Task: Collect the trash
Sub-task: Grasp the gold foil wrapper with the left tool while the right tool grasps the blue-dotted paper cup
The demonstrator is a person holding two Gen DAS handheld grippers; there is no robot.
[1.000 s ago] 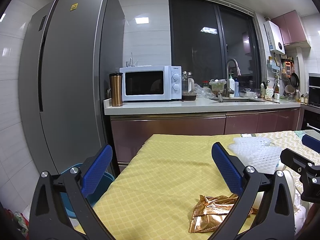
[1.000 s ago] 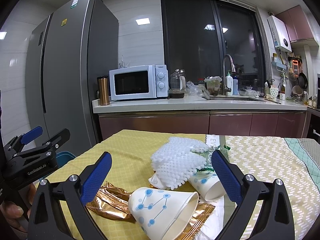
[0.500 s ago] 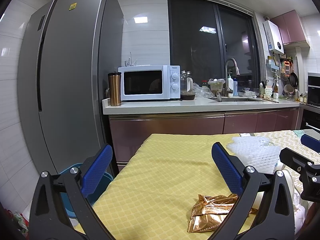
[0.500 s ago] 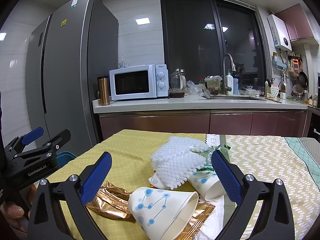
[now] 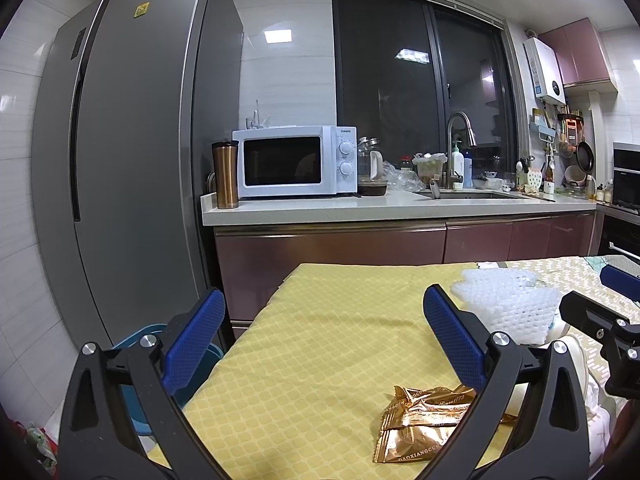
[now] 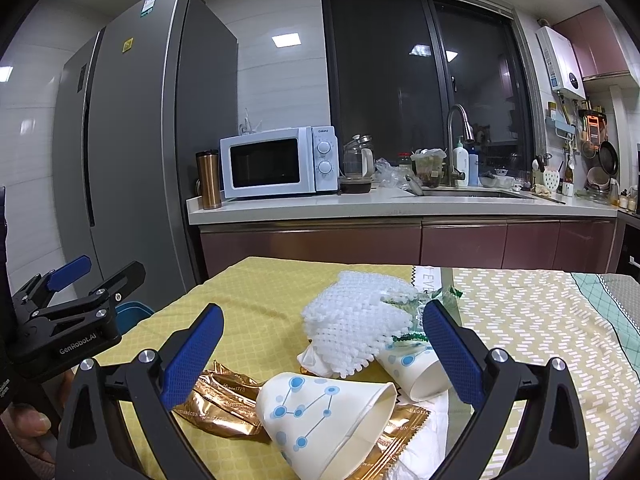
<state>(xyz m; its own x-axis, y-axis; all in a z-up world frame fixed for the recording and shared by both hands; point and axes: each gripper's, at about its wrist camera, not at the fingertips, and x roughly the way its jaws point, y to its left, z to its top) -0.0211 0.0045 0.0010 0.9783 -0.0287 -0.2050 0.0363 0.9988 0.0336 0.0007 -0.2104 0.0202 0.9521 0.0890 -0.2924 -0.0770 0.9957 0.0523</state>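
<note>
Item: trash pile on yellow-clothed desk (image 6: 256,296). Paper cup (image 6: 320,412) on gold wrappers (image 6: 218,400), foam net (image 6: 352,328) at 12 o'clock. Right gripper (image 6: 320,356) and left gripper (image 5: 320,344): fingers released, empty. Step: approach. Next: lower, close on cup.

Two paper cups (image 6: 320,412) — two gold wrappers (image 6: 218,404) — one foam net (image 6: 352,336)
</note>
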